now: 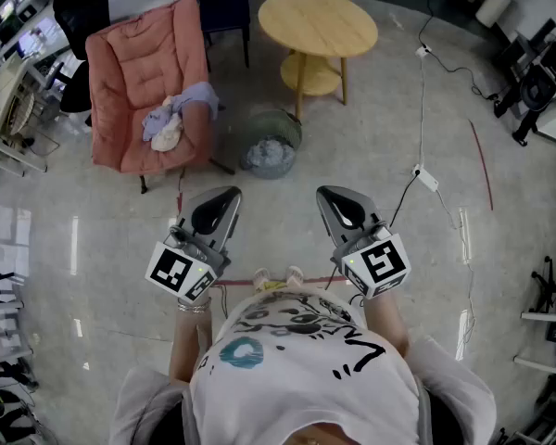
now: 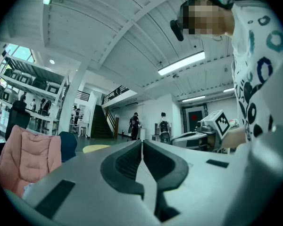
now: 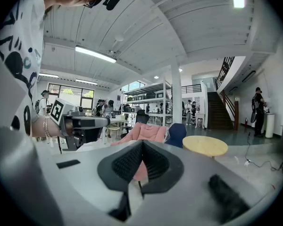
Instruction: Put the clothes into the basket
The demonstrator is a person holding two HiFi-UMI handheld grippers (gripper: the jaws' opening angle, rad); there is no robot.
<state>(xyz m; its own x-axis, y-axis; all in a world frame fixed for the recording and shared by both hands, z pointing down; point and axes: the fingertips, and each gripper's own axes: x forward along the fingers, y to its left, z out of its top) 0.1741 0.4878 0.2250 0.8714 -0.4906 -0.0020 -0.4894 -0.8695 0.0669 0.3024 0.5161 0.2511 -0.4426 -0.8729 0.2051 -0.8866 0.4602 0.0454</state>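
Floor [image 1: 371, 156] of pale, glossy stone fills the head view, and everything else stands on it ahead of the person, whose white printed shirt [image 1: 296, 360] takes up the bottom edge. A pink padded armchair [image 1: 139, 72] stands at the upper left, and a round wooden table [image 1: 317, 21] with a lower shelf is to its right. The basket [image 1: 287, 123] sits on the floor between them and a little nearer the person, close to the armchair's front corner, with a grey-blue heap already lying inside it. More clothes [image 1: 171, 119], a lavender and white bundle, rest on the armchair's seat and drape over its right arm, apart from the basket. The left gripper [image 1: 227, 196] and the right gripper [image 1: 329, 193] are held side by side in front of the person, well short of the armchair and basket and pointing toward them. In its own view the left gripper [image 2: 142, 142] is clenched, pads meeting with nothing between them; the right gripper [image 3: 142, 142] is likewise clenched and empty, the pink armchair showing beyond its tips. A thin cable [image 1: 421, 109] runs across the floor at right to a white power strip [image 1: 427, 178].
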